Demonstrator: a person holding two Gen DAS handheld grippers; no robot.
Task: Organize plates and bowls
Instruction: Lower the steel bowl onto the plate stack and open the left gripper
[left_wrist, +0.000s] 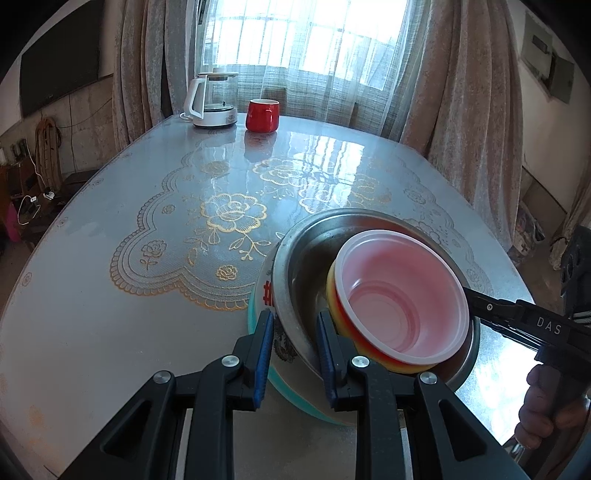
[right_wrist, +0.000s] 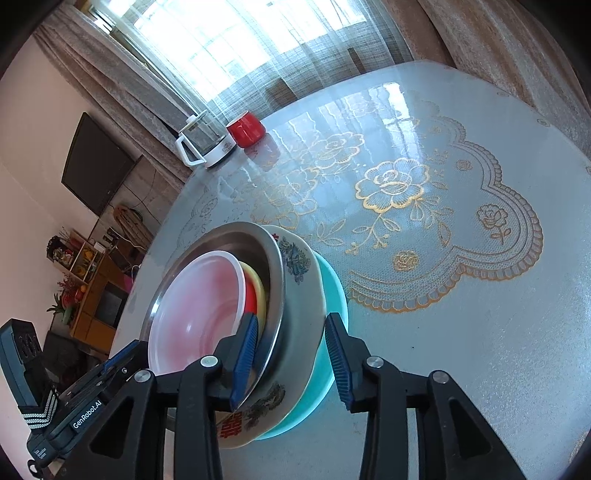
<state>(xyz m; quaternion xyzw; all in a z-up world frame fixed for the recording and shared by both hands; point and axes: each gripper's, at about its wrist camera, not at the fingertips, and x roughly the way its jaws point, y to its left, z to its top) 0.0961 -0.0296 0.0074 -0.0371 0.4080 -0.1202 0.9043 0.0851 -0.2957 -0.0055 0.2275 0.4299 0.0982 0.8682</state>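
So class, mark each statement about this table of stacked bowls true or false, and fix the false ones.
1. The red mug stands beside the kettle at the table's far end. True.
2. The steel bowl is at the bottom of the stack. False: a teal plate is lowest, then a patterned ceramic bowl, then the steel bowl.
3. The translucent plastic bowl is nested on top. True.
4. The right claw is clamped on the red mug. False: it straddles the stack's rim, open.
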